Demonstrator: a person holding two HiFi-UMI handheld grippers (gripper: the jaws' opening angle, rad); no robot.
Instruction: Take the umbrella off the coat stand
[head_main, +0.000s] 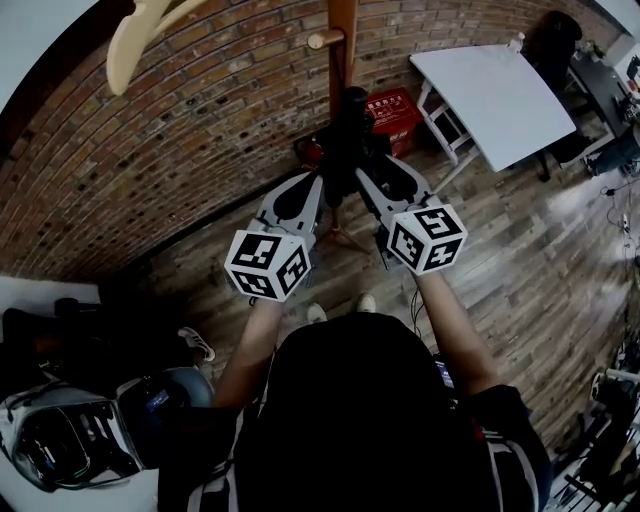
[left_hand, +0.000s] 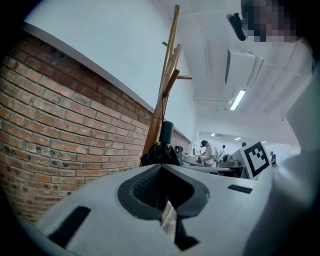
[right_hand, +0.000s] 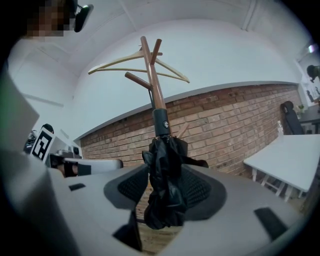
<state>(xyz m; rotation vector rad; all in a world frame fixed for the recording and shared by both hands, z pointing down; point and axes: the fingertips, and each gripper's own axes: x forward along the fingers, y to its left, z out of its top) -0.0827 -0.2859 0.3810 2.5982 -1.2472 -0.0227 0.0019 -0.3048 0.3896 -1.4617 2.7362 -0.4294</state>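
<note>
A black folded umbrella (head_main: 348, 130) hangs upright on the wooden coat stand (head_main: 343, 40) in front of the brick wall. In the right gripper view the umbrella (right_hand: 167, 175) hangs between the jaws of my right gripper (right_hand: 166, 169); the pads flank its crumpled fabric and do not visibly squeeze it. The stand's pole (right_hand: 152, 75) rises above it. My left gripper (head_main: 318, 180) points at the umbrella from the left, jaw tips together and empty. In the left gripper view the umbrella (left_hand: 162, 147) sits just beyond those tips (left_hand: 161, 167). My right gripper (head_main: 362, 175) reaches in from the right.
A wooden hanger (right_hand: 120, 61) rests across the stand's top pegs. A white table (head_main: 500, 95), a red crate (head_main: 392, 110) and a black chair (head_main: 555, 40) stand to the right. Bags and a helmet (head_main: 60, 440) lie at lower left. People (left_hand: 206, 152) work far off.
</note>
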